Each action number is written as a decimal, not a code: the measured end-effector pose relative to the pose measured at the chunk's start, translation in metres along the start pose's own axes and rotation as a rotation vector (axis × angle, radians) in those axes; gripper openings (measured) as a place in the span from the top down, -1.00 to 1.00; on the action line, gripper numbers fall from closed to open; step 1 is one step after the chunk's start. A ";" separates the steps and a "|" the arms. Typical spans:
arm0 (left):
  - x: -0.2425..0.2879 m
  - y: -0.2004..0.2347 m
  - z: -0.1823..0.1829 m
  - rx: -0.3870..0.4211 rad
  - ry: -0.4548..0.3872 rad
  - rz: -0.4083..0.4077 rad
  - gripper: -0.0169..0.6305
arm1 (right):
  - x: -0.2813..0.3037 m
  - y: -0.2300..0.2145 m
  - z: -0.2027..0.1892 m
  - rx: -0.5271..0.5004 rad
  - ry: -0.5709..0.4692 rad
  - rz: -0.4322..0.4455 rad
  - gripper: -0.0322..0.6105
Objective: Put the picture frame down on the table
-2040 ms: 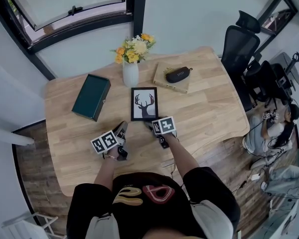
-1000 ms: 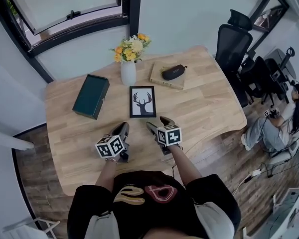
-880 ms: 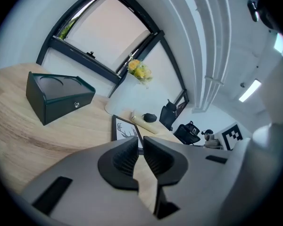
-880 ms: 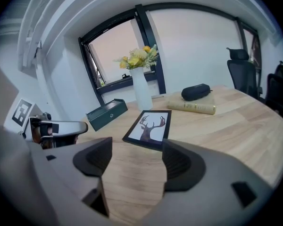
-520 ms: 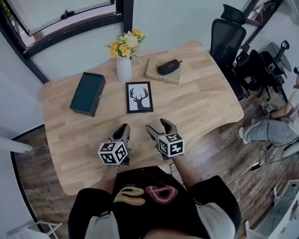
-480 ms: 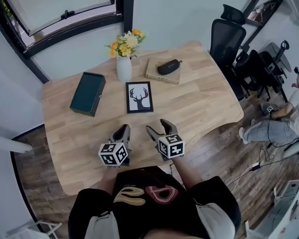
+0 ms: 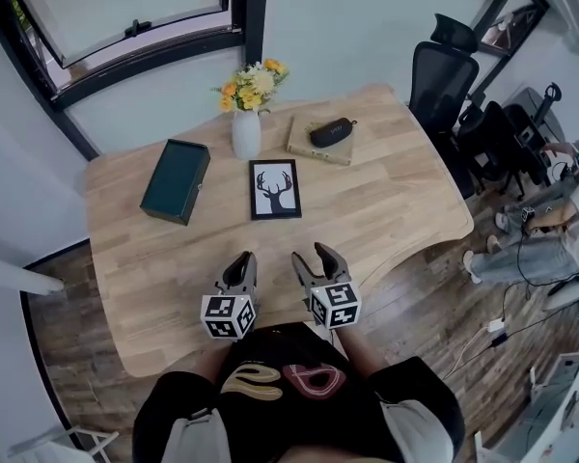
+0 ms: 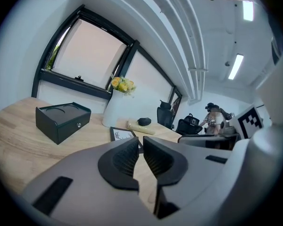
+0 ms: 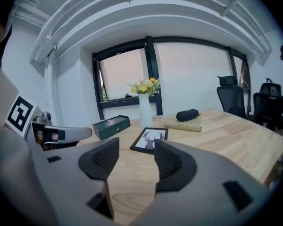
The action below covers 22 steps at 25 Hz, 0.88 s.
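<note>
Picture frame (image 7: 275, 189) is seen lying flat on the worktop (image 7: 396, 201), deer print up, grasped by nothing. The fingers (image 9: 166, 161) of the right gripper (image 7: 315, 261) are spread and released, with only bare wood seen between them. Those of the left gripper (image 7: 239, 270) are drawn almost together on nothing, a thin slit left. Both grippers are held over the near edge, well apart from the frame, with nothing in between. Beyond the frame a white vase (image 7: 246, 133) of flowers is stood; left of the frame a dark green box (image 7: 176, 181) is set, and beyond it to the right a book (image 7: 320, 143) topped by a black case (image 7: 332, 131). Two seconds earlier the right gripper was just beside the frame's near corner; both have since been drawn back.
</note>
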State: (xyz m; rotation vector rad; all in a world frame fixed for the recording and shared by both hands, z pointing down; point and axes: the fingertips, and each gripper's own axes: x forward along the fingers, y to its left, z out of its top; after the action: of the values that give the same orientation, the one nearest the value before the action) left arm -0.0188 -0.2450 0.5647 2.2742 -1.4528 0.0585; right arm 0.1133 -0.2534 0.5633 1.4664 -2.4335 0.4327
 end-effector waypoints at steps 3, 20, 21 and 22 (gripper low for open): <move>-0.007 -0.003 -0.006 0.023 0.006 0.009 0.82 | -0.005 0.006 0.000 0.000 -0.037 -0.014 0.31; -0.020 -0.022 -0.021 0.075 0.012 -0.008 0.83 | -0.019 0.021 0.000 -0.068 -0.073 -0.075 0.87; -0.020 -0.022 -0.020 0.077 0.011 -0.009 0.83 | -0.020 0.020 0.002 -0.071 -0.077 -0.079 0.87; -0.020 -0.022 -0.020 0.079 0.011 -0.009 0.84 | -0.021 0.020 0.002 -0.076 -0.080 -0.083 0.87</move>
State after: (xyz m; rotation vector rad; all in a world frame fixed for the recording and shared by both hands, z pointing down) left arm -0.0047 -0.2129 0.5699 2.3400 -1.4584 0.1274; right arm 0.1050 -0.2290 0.5511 1.5735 -2.4106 0.2662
